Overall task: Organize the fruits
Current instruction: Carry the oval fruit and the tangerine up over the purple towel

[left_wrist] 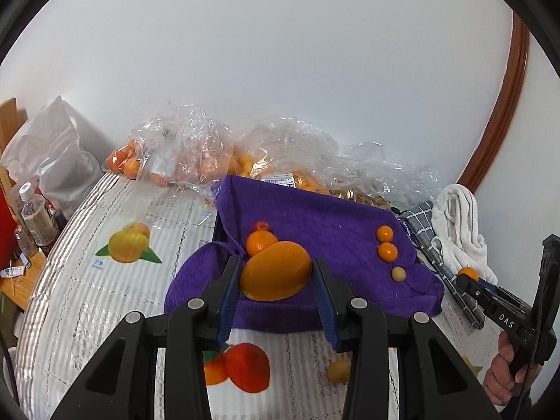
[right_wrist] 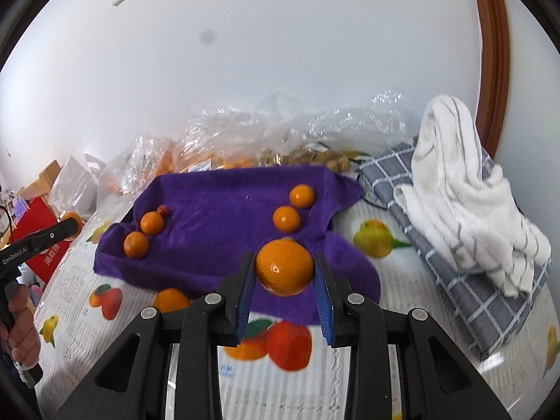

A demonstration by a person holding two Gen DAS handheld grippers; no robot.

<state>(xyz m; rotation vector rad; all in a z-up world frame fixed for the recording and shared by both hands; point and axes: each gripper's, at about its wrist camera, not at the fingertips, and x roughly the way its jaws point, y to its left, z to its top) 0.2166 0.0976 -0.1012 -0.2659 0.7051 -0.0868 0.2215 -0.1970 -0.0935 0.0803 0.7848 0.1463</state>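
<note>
Two grippers each carry fruit above the purple towel (left_wrist: 336, 217). Left gripper (left_wrist: 276, 273) is clamped on a large smooth orange fruit (left_wrist: 276, 271); right gripper (right_wrist: 284, 273) is clamped on a round mandarin (right_wrist: 284, 272). Both fruits are likely firm, light, thin-skinned and bruisable: grip across the widest diameter with moderate force.

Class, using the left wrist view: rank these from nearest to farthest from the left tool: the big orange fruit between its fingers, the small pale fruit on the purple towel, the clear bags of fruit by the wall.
1. Big orange fruit, between the left tool fingers.
2. Small pale fruit, right, on the purple towel.
3. Clear bags, back by the wall.
</note>
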